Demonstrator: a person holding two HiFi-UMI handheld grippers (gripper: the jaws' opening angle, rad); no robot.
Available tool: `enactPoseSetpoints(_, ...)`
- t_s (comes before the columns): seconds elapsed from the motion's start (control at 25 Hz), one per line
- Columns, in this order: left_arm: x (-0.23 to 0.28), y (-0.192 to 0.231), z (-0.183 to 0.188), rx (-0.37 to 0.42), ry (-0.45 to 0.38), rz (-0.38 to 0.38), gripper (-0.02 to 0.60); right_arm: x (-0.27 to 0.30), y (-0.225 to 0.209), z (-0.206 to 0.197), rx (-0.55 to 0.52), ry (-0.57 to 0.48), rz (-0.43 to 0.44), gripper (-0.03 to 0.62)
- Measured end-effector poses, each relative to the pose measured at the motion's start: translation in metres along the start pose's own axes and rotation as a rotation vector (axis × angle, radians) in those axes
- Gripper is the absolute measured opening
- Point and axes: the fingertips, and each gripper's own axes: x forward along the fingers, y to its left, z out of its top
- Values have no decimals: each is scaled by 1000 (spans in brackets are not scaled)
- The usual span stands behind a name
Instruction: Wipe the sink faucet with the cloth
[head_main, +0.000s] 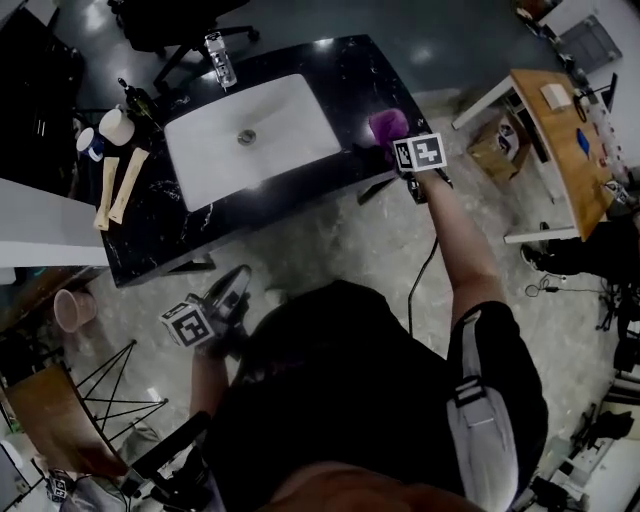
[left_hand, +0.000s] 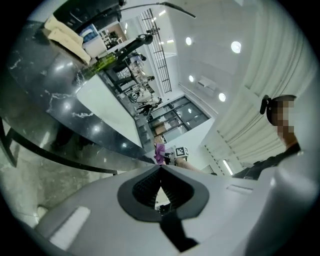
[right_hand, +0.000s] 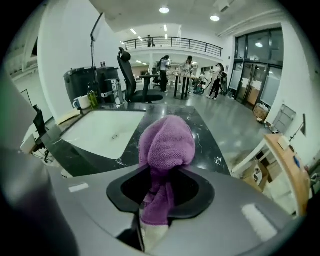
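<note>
The chrome faucet (head_main: 220, 60) stands at the far edge of the white sink (head_main: 290, 120), which is set in a black marble counter (head_main: 340, 70). My right gripper (head_main: 393, 142) hovers over the counter's right end, shut on a bunched purple cloth (head_main: 386, 122). In the right gripper view the cloth (right_hand: 167, 142) bulges out past the jaws (right_hand: 162, 172), with the sink (right_hand: 100, 132) and faucet (right_hand: 116, 92) beyond. My left gripper (head_main: 238, 280) hangs low in front of the counter, shut with nothing in it (left_hand: 160, 167).
At the counter's left end are a white mug (head_main: 117, 125), a second cup (head_main: 90, 143), a green bottle (head_main: 135, 97) and two long tan packets (head_main: 120, 185). An office chair (head_main: 180, 25) stands behind. A wooden table (head_main: 560, 140) and cardboard box (head_main: 497, 145) stand to the right.
</note>
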Motion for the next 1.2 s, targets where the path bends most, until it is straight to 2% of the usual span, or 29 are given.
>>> enactPoseSetpoints(0.12, -3, 1, -15, -34, -51, 52, 0, 36, -13, -4, -15, 92, -6, 123)
enactPoseSetpoints(0.24, 8, -6, -34, -57, -84, 95, 0, 60, -21, -9, -14, 140, 8, 128)
enactPoseSetpoints(0.36, 25, -16, -54, -73, -107, 107, 0, 68, -19, -4, 6, 138, 50, 130)
enactPoseSetpoints(0.48, 39, -26, -73, -81, -129, 117, 0, 68, -16, -5, -23, 119, 80, 133)
enactPoseSetpoints(0.56, 47, -35, -80, -70, -140, 130, 0, 69, -13, -2, -5, 85, 130, 149)
enactPoseSetpoints(0.68, 58, -50, -89, -40, -149, 144, 0, 51, -20, 10, 87, -58, 205, 219)
enactPoseSetpoints(0.88, 67, -69, -105, -11, -153, 182, 0, -36, -66, 20, 286, -477, 208, 226)
enactPoseSetpoints(0.92, 69, -72, -108, -5, -154, 182, 0, -55, -72, 16, 338, -541, 237, 174)
enactPoseSetpoints(0.96, 70, -74, -111, 2, -155, 181, 0, -71, -71, 8, 386, -582, 295, 59)
enactPoseSetpoints(1.0, 71, -77, -115, 7, -157, 186, 0, -86, -62, -4, 424, -596, 377, 9)
enactPoseSetpoints(1.08, 69, -84, -123, 11, -164, 202, 0, -107, -23, -37, 454, -560, 560, 9)
enactPoseSetpoints(1.2, 69, -91, -140, 11, -163, 224, 0, -130, 59, -98, 410, -410, 763, 9)
